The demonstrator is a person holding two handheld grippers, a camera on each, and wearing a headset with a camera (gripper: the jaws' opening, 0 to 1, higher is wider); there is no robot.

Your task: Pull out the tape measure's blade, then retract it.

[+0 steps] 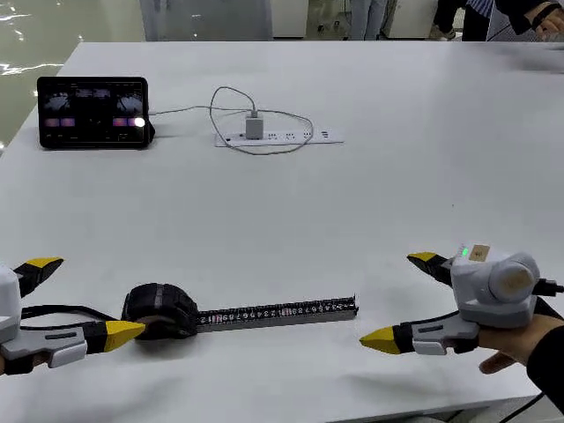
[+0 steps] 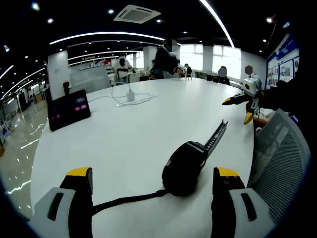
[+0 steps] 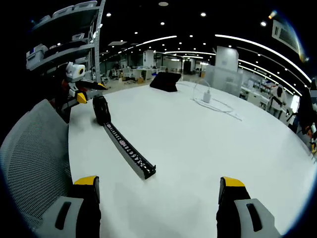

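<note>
Tape measure [image 1: 160, 310] lying near front edge of white table [image 1: 370, 194], black case between wide-spread jaws of left gripper [image 1: 92, 297]; contact with lower jaw unclear. Blade [image 1: 278, 312] drawn out flat toward right gripper [image 1: 394, 298], ending short of it; jaws there spread too, holding nothing. Farther back: one dark tablet [image 1: 92, 112], screen lit; one white power strip [image 1: 282, 137] with one charger [image 1: 254, 128] plugged in, cable looped. Around: bright open hall, ceiling light strips, several people standing beyond far edge. One mesh chair back [image 2: 282, 153] beside table.
</note>
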